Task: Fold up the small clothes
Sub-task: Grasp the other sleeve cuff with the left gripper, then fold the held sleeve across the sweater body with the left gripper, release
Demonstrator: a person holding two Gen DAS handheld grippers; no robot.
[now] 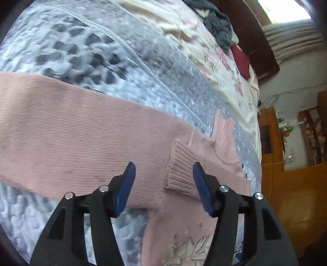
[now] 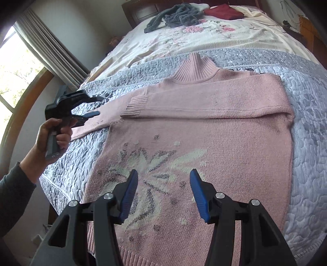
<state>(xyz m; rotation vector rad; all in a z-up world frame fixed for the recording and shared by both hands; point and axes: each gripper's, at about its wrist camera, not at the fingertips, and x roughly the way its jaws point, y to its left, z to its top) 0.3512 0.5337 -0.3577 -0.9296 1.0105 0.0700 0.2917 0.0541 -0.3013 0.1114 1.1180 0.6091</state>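
A pink knit sweater (image 2: 214, 147) with a pale flower pattern lies face up on a grey quilt (image 2: 306, 126), collar toward the far end. One sleeve (image 2: 204, 98) is folded across the chest, its ribbed cuff (image 2: 136, 106) near the left shoulder. The other sleeve (image 1: 71, 139) stretches out sideways. My left gripper (image 1: 163, 174) is open, hovering just above that outstretched sleeve, close to the ribbed cuff (image 1: 181, 169); in the right wrist view the left gripper (image 2: 98, 106) is held in a hand. My right gripper (image 2: 163, 174) is open above the flower pattern, holding nothing.
A floral sheet (image 2: 204, 41) covers the far half of the bed, with a grey knit garment (image 2: 175, 17) and a dark red cloth (image 2: 223, 11) on it. A window with curtains (image 2: 51, 51) is to the left. Wooden furniture (image 1: 286, 184) stands beside the bed.
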